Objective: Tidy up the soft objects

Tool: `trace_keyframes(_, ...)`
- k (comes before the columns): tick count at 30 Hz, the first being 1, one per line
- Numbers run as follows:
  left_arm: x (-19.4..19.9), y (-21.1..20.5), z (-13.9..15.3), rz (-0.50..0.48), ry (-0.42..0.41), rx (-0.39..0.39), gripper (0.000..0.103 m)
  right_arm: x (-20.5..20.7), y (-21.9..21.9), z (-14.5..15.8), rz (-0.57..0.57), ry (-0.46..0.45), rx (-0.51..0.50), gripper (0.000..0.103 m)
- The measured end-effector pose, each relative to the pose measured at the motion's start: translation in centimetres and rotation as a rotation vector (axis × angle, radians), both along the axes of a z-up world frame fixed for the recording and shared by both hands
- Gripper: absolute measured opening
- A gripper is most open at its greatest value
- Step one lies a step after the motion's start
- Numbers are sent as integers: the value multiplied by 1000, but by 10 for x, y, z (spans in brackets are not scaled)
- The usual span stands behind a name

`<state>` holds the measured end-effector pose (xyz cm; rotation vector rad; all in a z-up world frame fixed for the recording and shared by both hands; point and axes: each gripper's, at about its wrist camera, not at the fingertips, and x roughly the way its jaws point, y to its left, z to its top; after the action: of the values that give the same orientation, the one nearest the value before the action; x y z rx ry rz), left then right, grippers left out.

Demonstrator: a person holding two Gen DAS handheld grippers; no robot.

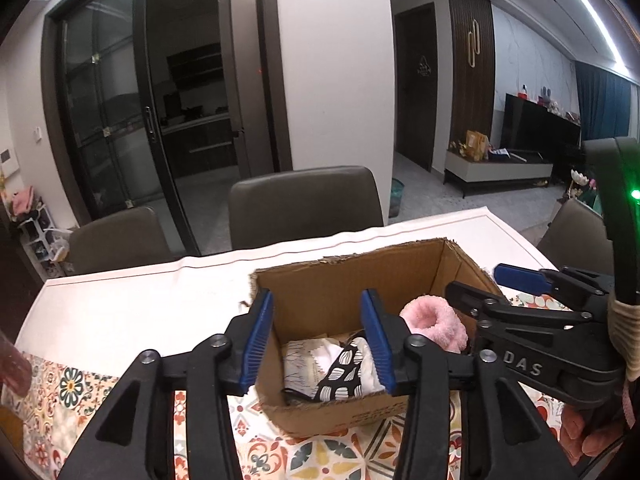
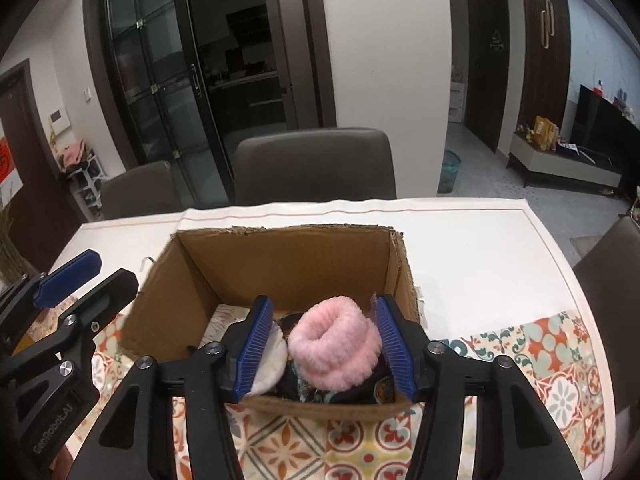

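Right wrist view: the right gripper (image 2: 325,350) hangs over the near end of an open cardboard box (image 2: 288,258), its jaws spread. The ribbed blue pads (image 2: 254,350) stand on either side of a fluffy pink scrunchie (image 2: 334,346), a plush ring lying on its side on top of the cloths in the box. There is a clear gap on the left side of the ring; on the right the pad stands just beside the fluff, and contact cannot be told. Beneath the ring lie a round white quilted pad (image 2: 272,364) at about 9 o'clock from it and a dark printed cloth (image 2: 352,394) at 6 o'clock. The box has raw, torn corrugated edges and plain brown walls. It sits on a counter (image 2: 480,248) with a smooth white top, partly covered by a cloth (image 2: 560,364) printed with orange, teal and yellow tile motifs.

In the left wrist view, the left gripper (image 1: 318,338) also has its jaws spread with nothing between the pads, straddling the near left corner of the box. Below it lie a pale cloth with a fine line pattern (image 1: 298,362) and a black cloth with white leaf shapes (image 1: 340,376). The scrunchie sits at 3 o'clock from these jaws, beside the other gripper's black linkage. Padded grey chairs (image 1: 306,204) stand at 12 o'clock beyond the counter.
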<state>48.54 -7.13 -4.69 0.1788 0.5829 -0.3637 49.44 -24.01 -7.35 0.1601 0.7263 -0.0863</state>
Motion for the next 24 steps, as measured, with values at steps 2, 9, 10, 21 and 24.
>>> trace_keyframes(2, -9, 6, 6, 16, -17, -7, 54, -11, 5, 7, -14, -18, -6, 60)
trace_keyframes(9, -47, 22, 30, 35, -79, -31, 67, -56, 18, 40, -55, -93, -53, 66)
trace_keyframes(10, -52, 24, 33, 40, -85, -35, 68, -63, 19, 44, -62, -102, -60, 69)
trace_keyframes(21, -124, 39, 62, 87, -163, -57, 81, -149, 21, 85, -150, -201, -93, 78)
trace_keyframes(24, -146, 42, 68, 110, -172, -69, 87, -170, 23, 90, -139, -215, -109, 78)
